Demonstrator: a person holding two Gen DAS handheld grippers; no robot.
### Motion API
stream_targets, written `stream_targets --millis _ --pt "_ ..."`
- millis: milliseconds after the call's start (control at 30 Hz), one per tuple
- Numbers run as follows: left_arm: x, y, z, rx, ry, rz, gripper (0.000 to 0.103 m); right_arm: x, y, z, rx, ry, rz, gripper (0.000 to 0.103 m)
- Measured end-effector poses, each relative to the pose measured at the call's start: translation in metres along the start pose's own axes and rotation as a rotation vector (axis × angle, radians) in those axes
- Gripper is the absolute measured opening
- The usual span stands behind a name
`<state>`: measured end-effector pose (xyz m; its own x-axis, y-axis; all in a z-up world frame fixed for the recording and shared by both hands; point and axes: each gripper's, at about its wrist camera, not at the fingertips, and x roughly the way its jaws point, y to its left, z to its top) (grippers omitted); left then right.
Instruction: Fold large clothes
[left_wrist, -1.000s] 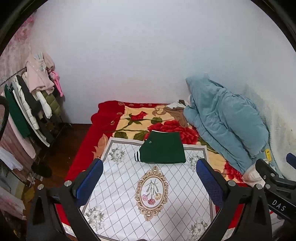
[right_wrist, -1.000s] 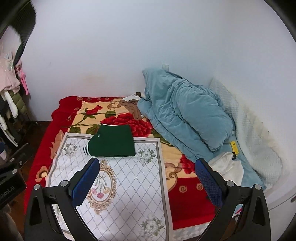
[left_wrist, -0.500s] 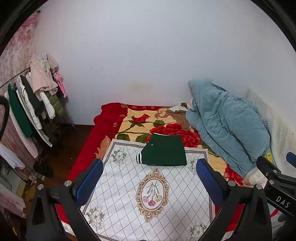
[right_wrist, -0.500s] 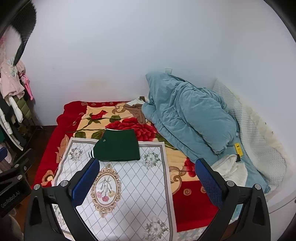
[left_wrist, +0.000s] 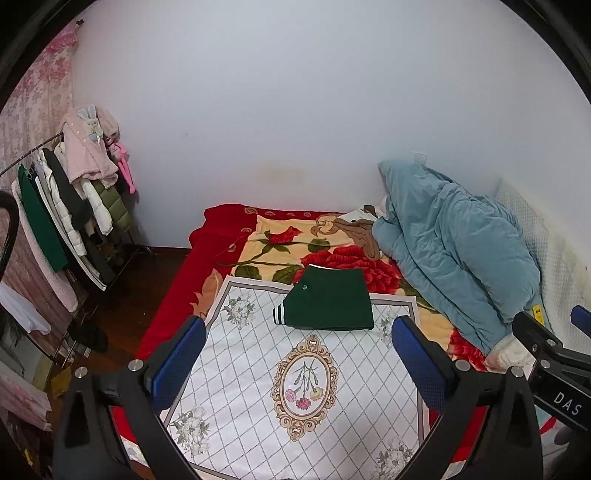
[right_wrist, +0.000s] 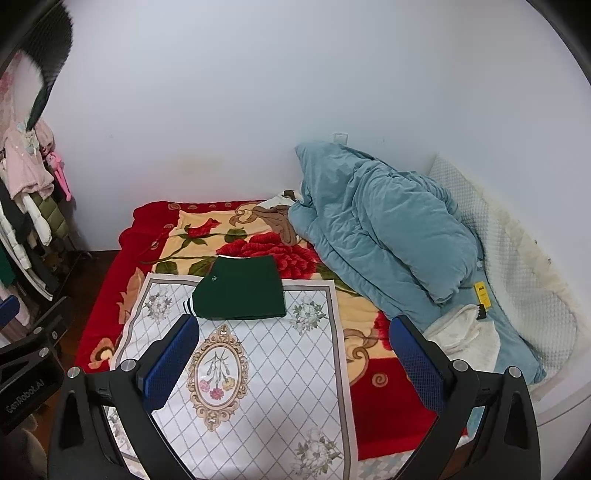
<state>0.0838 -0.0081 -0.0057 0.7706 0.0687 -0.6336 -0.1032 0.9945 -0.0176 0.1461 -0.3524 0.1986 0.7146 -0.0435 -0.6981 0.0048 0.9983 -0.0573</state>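
Green garment (left_wrist: 328, 302): matt knit cloth, smooth face, ribbed striped cuff showing at its left edge. White diamond-print cloth (left_wrist: 295, 387) under it is lying flat, thin, slightly sheeny. Red rose blanket (right_wrist: 258, 247) is looking plush, fleecy. Blue quilt (right_wrist: 380, 236) is showing a soft velvety nap, heavily creased. Left gripper (left_wrist: 299, 354) and right gripper (right_wrist: 295, 354): matt black plastic frames, blue dimpled pads (left_wrist: 417, 358), bright metal screws.
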Motion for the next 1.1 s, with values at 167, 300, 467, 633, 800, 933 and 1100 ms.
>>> stream_targets --millis 167,300,467,633,800,933,1100 --pt "-0.0006 -0.0005 0.0001 0.003 -0.002 0.000 0.103 -0.0042 -0.0011 -0.0042 -0.001 -0.002 -0.002 0.103" --pt "-0.0016 -0.0004 0.0002 0.001 -0.002 -0.004 0.103 -0.0049 0.0003 -0.0034 -0.001 -0.006 -0.001 0.103" --pt "-0.0040 0.0006 0.0002 0.004 -0.003 -0.006 0.103 -0.0045 0.0004 -0.0013 -0.002 -0.009 -0.001 0.103" --pt "-0.0047 0.0005 0.0001 0.006 -0.002 -0.007 0.103 -0.0031 0.0017 0.0029 -0.006 -0.012 0.000 0.103" --pt "-0.0046 0.0008 0.0000 0.005 -0.001 -0.009 0.103 -0.0068 0.0022 -0.0006 -0.004 -0.014 -0.003 0.103" --pt "-0.0067 0.0017 0.0002 0.007 -0.003 -0.008 0.103 -0.0086 0.0036 0.0014 -0.010 -0.018 -0.002 0.103" --pt "-0.0081 0.0027 -0.0002 0.007 -0.005 -0.007 0.103 -0.0097 0.0063 0.0039 -0.016 -0.020 -0.004 0.103"
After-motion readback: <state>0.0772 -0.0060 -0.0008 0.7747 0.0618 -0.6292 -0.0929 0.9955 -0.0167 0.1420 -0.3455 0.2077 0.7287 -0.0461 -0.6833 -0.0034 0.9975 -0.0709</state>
